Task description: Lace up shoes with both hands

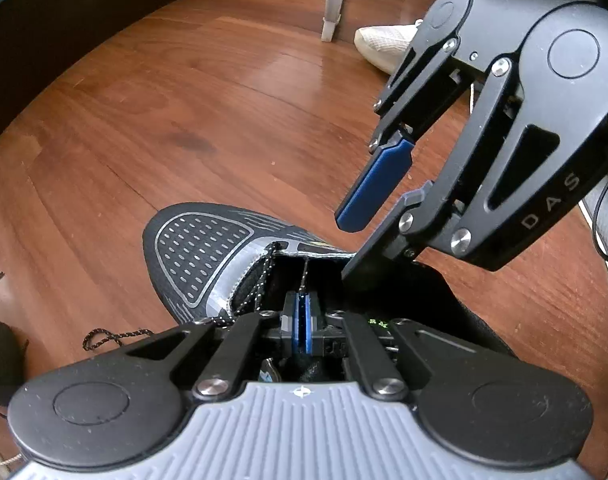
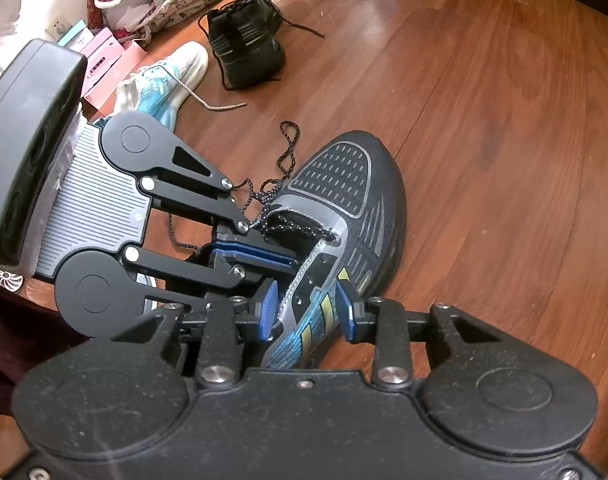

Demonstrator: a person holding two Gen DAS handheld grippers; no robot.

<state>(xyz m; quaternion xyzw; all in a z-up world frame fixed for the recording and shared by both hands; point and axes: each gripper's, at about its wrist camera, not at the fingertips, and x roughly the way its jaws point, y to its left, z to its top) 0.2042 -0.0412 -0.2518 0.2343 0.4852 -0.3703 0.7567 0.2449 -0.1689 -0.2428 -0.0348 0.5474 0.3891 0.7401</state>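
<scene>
The left gripper (image 1: 300,326) is clenched, apparently on the lace tip (image 1: 303,280), over the grey sneaker (image 2: 343,216) lying toe-away on the wood floor (image 2: 483,120). The right gripper (image 2: 308,312) straddles its eyelet flap (image 2: 315,276), jaws part-spread, pads seemingly clear

text read: "DAS" in pale capitals | carried on: black finger arm of the right gripper (image 1: 355,240), seen from the left wrist | pink box (image 2: 104,62) by the wall: dark lettering was seen, too small to be read | no other legible text was found
</scene>
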